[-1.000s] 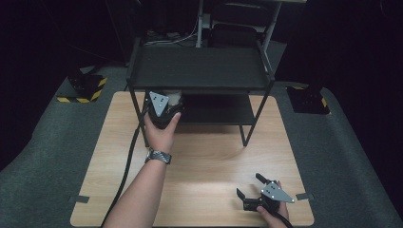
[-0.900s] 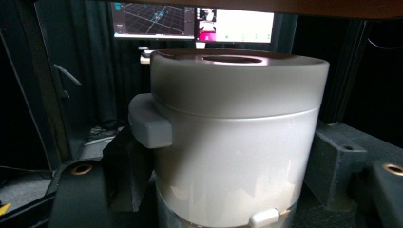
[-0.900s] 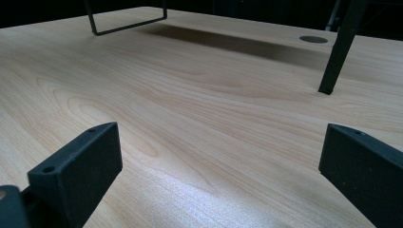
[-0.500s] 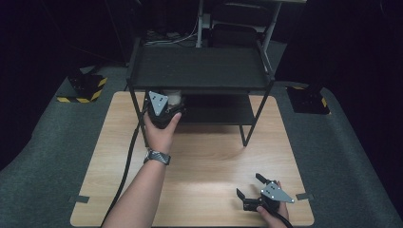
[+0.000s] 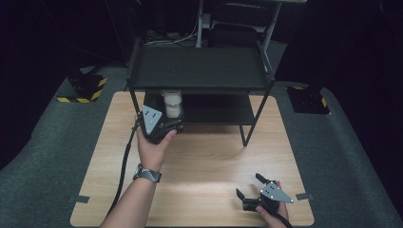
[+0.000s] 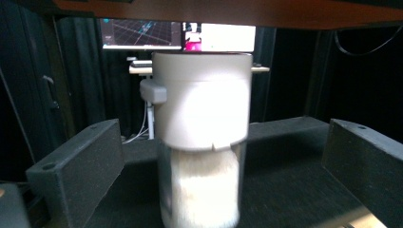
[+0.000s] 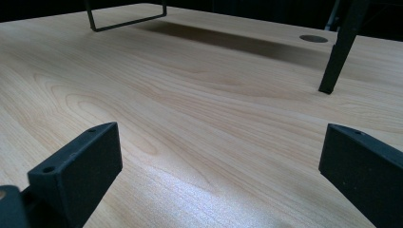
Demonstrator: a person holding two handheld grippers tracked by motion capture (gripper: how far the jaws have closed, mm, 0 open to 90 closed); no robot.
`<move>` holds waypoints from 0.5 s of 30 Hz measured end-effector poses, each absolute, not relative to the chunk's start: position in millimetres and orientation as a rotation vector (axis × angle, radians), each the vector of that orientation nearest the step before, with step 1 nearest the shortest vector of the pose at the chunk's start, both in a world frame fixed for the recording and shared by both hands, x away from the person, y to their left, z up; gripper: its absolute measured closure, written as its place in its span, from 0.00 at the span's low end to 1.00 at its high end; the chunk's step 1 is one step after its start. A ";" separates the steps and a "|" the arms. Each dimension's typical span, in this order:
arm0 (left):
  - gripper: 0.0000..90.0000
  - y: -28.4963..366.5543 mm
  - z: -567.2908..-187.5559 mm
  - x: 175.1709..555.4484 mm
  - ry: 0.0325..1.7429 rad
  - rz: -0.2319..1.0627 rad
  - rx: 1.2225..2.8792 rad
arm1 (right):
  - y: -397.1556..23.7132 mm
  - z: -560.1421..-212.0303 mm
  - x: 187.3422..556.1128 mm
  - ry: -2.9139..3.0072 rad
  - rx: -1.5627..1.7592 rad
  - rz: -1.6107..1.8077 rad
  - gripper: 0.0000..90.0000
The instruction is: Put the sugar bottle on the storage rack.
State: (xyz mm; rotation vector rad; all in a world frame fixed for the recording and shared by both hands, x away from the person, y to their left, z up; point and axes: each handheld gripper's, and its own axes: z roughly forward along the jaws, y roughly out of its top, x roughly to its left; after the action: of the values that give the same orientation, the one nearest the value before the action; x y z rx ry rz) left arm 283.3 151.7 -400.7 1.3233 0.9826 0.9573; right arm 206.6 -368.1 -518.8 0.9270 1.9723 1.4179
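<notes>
The left gripper (image 5: 164,118) was at the lower shelf (image 5: 223,111) of the black rack (image 5: 199,69) on the wooden table (image 5: 214,156). Its jaws stood wide, either side of a jar (image 6: 202,142) with a white lid and pale contents, clear of its sides. The jar stood on that shelf, at its left end. No label or writing was legible on it. The right gripper (image 5: 252,190) lay low near the table's front right, jaws wide, holding nothing.
</notes>
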 end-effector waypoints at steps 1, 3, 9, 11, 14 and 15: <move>0.00 154.3 -404.0 278.7 0.975 0.957 1.323 | -367.9 -518.8 206.5 1.972 0.928 1.417 0.00; 0.01 158.5 -410.0 269.2 0.968 0.964 1.329 | -367.6 -518.7 206.5 1.972 0.929 1.415 0.00; 0.01 176.1 -432.6 242.3 0.948 0.943 1.311 | -366.7 -518.6 206.0 1.970 0.929 1.410 0.00; 0.00 182.6 -439.9 234.4 0.934 0.938 1.309 | -366.5 -518.5 206.0 1.970 0.929 1.408 0.00; 0.00 190.3 -449.7 222.8 0.926 0.932 1.301 | -366.3 -518.5 205.8 1.969 0.926 1.405 0.00; 0.00 192.5 -453.2 218.4 0.927 0.928 1.304 | -366.3 -518.5 205.8 1.969 0.927 1.405 0.00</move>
State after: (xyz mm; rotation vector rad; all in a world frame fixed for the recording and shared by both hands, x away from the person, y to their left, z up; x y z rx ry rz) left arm 218.4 192.5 -453.2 1.3039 0.9269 0.9279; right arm 205.8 -366.3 -518.5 0.9266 1.9693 1.4046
